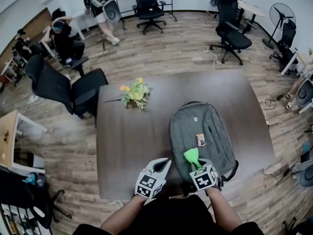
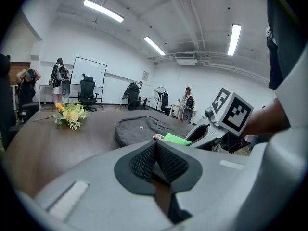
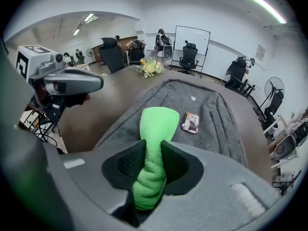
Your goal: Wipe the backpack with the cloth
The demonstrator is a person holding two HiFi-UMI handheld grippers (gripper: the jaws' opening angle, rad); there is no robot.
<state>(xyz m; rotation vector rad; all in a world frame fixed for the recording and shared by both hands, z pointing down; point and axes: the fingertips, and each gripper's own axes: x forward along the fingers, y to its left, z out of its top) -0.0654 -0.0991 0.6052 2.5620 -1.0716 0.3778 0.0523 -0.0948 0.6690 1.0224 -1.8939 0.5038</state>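
Green cloth point(image 1: 191, 155) pinched over the near end of a grey backpack point(image 1: 205, 126) that lies flat on a dark table point(image 1: 122, 146).

At the left, black office chairs point(image 1: 73, 89) stand just beside the table's edge, and a bunch of yellow and orange flowers point(image 1: 135, 93) lies on the tabletop, well apart from the backpack. The left gripper point(image 1: 165, 163) hovers over bare table near the backpack's near left corner, its jaws pressed together on nothing. The right gripper point(image 1: 194, 163) pinches the cloth, whose free end fans out above the grey fabric; whether it touches cannot be told. A small printed card point(image 1: 200, 140) rests on the backpack just beyond the cloth, its print too small to read. A floor fan point(image 1: 282, 12) stands far right.
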